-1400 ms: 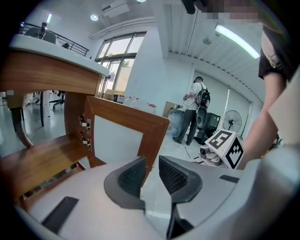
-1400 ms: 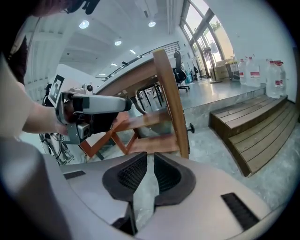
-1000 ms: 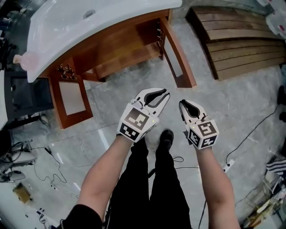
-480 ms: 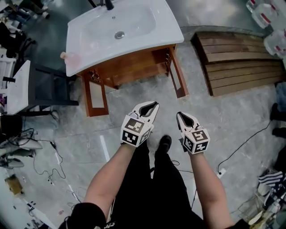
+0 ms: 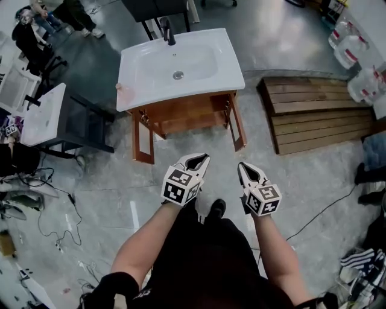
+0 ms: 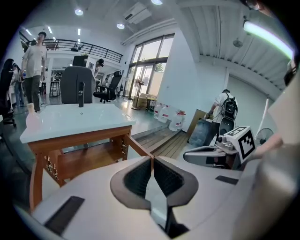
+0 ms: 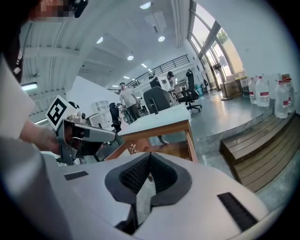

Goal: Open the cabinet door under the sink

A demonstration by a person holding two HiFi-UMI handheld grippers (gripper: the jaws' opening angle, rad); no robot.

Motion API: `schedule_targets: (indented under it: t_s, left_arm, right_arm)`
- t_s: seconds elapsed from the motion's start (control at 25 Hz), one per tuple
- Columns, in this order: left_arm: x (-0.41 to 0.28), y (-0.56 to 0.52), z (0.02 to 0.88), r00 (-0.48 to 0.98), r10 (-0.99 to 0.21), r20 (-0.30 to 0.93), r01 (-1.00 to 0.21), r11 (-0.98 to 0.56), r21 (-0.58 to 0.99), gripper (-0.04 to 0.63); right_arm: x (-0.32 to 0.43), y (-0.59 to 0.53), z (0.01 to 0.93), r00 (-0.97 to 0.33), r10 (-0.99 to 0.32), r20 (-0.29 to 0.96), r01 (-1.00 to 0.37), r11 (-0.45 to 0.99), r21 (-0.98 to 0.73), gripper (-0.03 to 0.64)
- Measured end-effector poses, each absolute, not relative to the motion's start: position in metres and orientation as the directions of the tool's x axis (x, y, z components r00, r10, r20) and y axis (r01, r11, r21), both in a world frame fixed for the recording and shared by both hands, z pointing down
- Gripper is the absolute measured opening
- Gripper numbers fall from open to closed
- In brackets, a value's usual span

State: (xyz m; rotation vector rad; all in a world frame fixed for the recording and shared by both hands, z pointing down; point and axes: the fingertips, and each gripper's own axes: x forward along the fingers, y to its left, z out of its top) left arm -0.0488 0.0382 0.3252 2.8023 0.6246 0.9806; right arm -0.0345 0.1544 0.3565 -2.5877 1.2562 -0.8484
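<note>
The wooden cabinet (image 5: 187,114) stands under a white sink (image 5: 178,66) with both doors swung out: the left door (image 5: 143,142) and the right door (image 5: 237,128). My left gripper (image 5: 206,157) and right gripper (image 5: 240,164) hover side by side in front of it, well short of the doors, touching nothing. Both have just been closing and their jaws now meet with nothing between them. The left gripper view shows its shut gripper (image 6: 152,157) before the cabinet (image 6: 79,159). In the right gripper view the shut gripper (image 7: 149,154) points at the cabinet (image 7: 161,140).
A wooden slatted platform (image 5: 319,111) lies on the floor to the right, with water bottles (image 5: 356,48) behind it. A black-framed table with a white top (image 5: 45,117) stands left of the sink. Cables (image 5: 54,223) trail on the floor at left. People (image 5: 42,18) stand far off.
Both grippers' jaws went from slightly apart to closed. The head view pulled up and back, so the whole sink and both open doors now show, farther from the grippers.
</note>
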Motion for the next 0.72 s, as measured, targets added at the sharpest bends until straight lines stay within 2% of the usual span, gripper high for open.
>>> schedule_targets:
  t_s: [0.52, 0.72]
  left_arm:
    - [-0.065, 0.011, 0.194, 0.807, 0.373, 0.457, 0.347, -0.927, 0.145, 0.032]
    - [-0.058, -0.017, 0.157, 0.834, 0.359, 0.419, 0.351, -0.931, 0.100, 0.032]
  right_arm:
    - [-0.029, 0.145, 0.200, 0.546, -0.812, 0.204, -0.755, -0.583, -0.300, 0.014]
    - [-0.019, 0.122, 0.157, 0.566, -0.810, 0.154, -0.763, -0.585, -0.275, 0.014]
